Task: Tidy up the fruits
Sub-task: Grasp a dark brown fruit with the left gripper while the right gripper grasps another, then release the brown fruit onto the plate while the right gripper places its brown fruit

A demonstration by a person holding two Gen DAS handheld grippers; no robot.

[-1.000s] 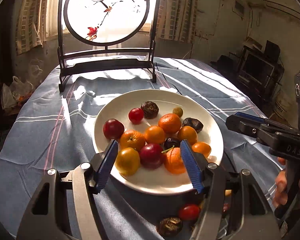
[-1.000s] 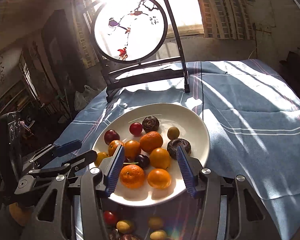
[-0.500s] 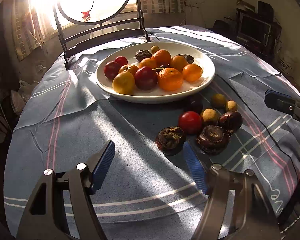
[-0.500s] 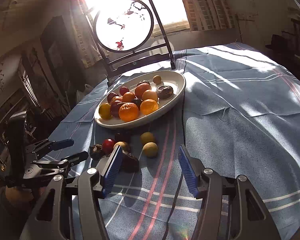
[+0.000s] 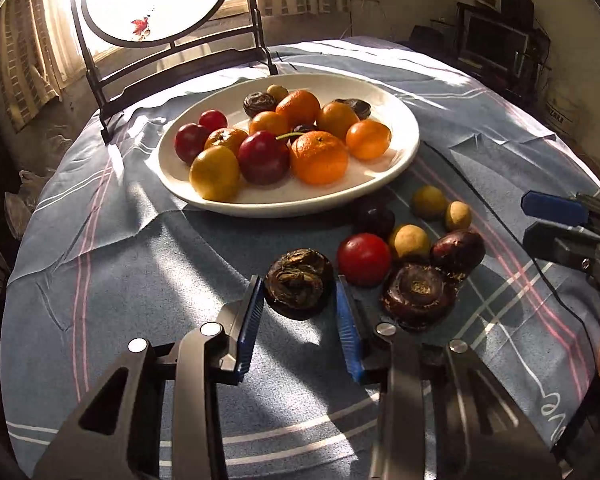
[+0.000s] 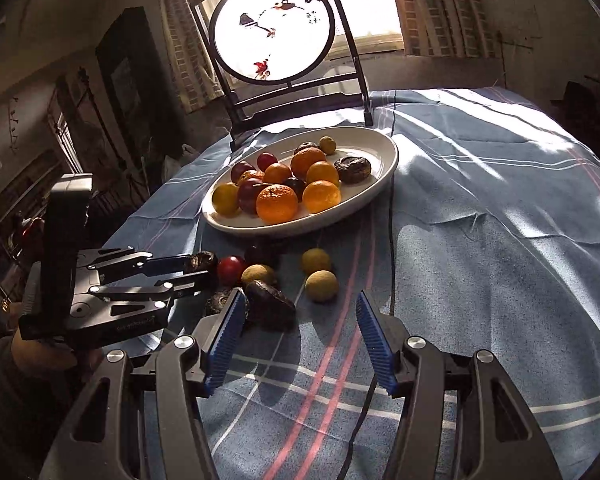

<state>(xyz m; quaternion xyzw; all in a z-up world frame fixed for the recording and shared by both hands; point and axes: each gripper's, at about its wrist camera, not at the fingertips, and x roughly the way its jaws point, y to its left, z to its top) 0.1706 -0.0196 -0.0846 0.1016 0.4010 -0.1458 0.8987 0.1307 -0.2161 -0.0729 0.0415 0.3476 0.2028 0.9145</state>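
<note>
The left claw (image 5: 298, 300) is angled steeply down at the cloth-covered surface (image 5: 120, 280), and its jaws have just been closing on a dark, wrinkled brown fruit (image 5: 299, 282). The two blue pads sit at either flank of that fruit, and it rests on the cloth between them; the grip looks made, pads against its sides. In the right wrist view the same claw (image 6: 198, 270) reaches in from the left, roughly level with the cloth, the fruit a dark lump at its tips. A hand (image 6: 40, 354) grips the handle from below, the wrist bent upward.

Just right of the left claw lie the loose fruits: a red one (image 5: 364, 258) beside the gripped fruit, a dark purple one with a pale centre (image 5: 418, 296) touching the right finger's outer side, another dark one (image 5: 458, 250) beyond it, and three yellowish ones (image 5: 410, 242) farther on. Ahead of the claw stands the white plate (image 5: 396, 104) piled with orange, red and yellow fruit.

The right claw (image 6: 300, 332) is also tilted down, less steeply, jaws parted with only striped cloth between them. A dark fruit (image 6: 270, 306) lies just beside its left pad, and a yellowish fruit (image 6: 321, 286) sits ahead, between the fingers' lines but beyond the tips. A thin black cable (image 6: 390, 240) runs past its right finger.
</note>
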